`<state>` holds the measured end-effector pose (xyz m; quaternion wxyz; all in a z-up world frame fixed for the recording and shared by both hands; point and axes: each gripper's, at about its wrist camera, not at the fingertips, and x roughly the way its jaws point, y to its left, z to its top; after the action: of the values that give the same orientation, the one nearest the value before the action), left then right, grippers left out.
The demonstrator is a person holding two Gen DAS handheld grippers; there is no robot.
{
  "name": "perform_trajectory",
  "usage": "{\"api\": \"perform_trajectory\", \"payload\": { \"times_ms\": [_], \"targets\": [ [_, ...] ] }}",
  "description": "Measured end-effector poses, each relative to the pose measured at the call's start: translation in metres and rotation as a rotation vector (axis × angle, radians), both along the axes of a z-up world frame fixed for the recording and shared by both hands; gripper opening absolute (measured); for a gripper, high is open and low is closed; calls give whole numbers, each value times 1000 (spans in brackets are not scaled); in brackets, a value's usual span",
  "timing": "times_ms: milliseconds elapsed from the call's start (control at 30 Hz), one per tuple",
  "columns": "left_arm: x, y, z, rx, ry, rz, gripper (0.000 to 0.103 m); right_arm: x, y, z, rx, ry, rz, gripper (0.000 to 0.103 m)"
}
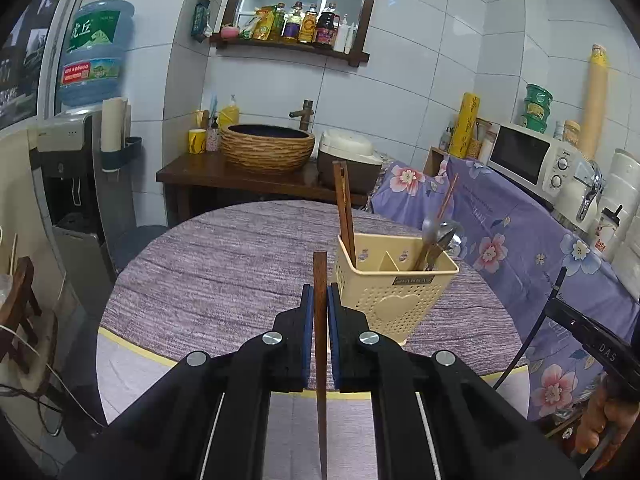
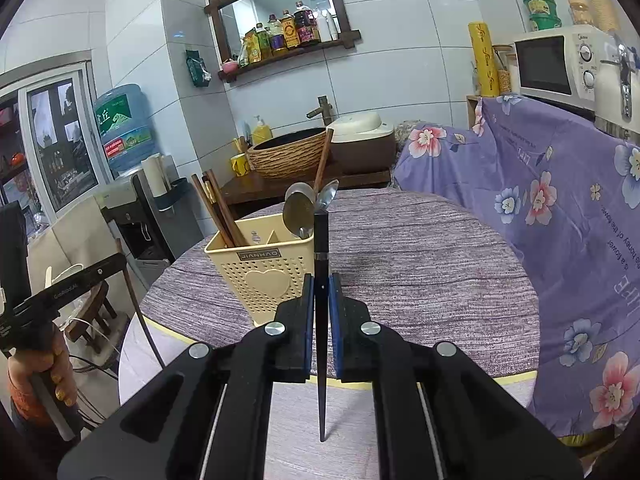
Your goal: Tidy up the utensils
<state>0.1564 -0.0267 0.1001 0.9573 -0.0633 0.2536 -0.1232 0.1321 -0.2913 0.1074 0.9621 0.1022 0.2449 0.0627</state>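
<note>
left gripper (image 1: 320, 300): we see matte black arms, blue pads, four round silver screws | right gripper (image 2: 320, 292): we note the same build | hand (image 2: 44, 376), lower left of frame: orange glove, black cable beside.

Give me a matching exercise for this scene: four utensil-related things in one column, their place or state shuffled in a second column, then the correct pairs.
Things:
1. brown chopstick
2. black chopstick
3. spoons
4. utensil holder

Place or state:
A. stands on the round table
B. clamped in the left gripper
C. standing bowl-up in the holder
D. clamped in the right gripper

Pairs: 1-B, 2-D, 3-C, 4-A
</note>
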Motion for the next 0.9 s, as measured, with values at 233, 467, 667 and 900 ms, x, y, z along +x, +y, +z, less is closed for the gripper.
{"api": "perform_trajectory", "payload": {
  "times_ms": [233, 467, 667, 900],
  "targets": [
    [6, 7, 52, -47, -78, -11, 8, 14, 7, 51, -13, -77, 39, 8],
    [41, -8, 140, -122, -198, 0, 8, 53, 27, 144, -33, -252, 27, 8],
    [74, -37, 136, -111, -230, 30, 8, 90, 54, 144, -92, -307, -11, 8],
    [94, -53, 63, -50, -125, 33, 8, 119, 65, 69, -117, -208, -8, 8]
  ]
}}
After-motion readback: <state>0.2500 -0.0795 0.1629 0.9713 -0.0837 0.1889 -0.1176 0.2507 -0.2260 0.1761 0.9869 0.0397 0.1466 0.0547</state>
